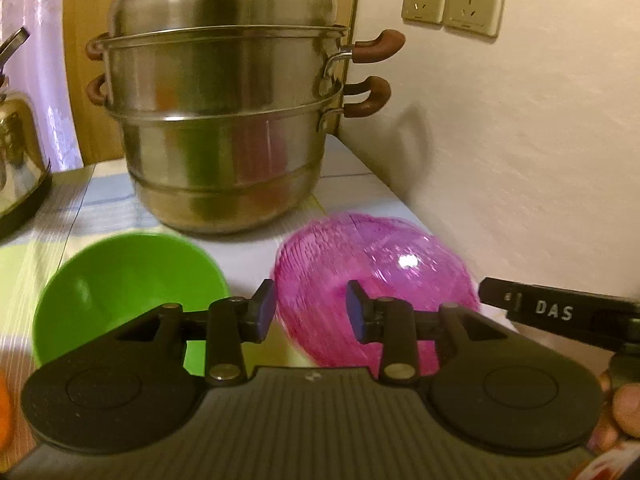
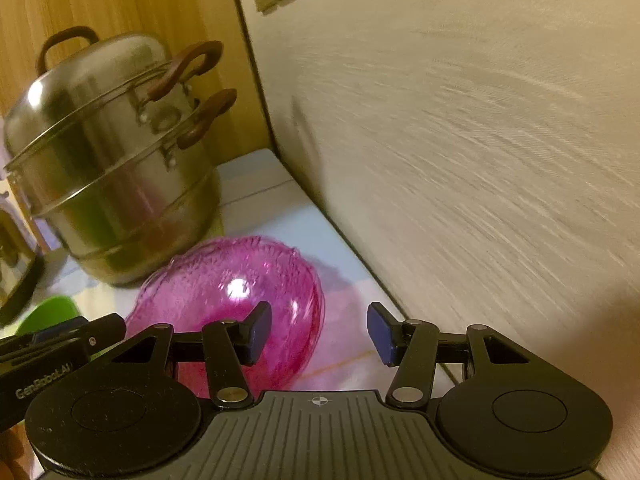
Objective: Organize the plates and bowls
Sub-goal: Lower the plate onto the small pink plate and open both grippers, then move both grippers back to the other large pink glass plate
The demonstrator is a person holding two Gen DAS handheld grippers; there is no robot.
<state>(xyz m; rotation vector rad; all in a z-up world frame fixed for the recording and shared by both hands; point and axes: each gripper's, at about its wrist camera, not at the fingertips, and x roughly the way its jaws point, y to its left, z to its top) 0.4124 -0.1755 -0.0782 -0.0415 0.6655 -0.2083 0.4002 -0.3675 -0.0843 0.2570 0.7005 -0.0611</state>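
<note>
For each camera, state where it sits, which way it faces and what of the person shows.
Left wrist: on the left gripper, angled down at green bowl, pink bowl and steamer pot; a hand shows at right.
Right wrist: on the right gripper, angled down at the wall corner; no hand clear.
Shared: both bowls, pot.

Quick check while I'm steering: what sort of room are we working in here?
Most likely a home kitchen counter in a wall corner. A steel steamer pot stands at the back, a kettle sits at the left edge, and a green bowl and a pink bowl rest on the countertop.
</note>
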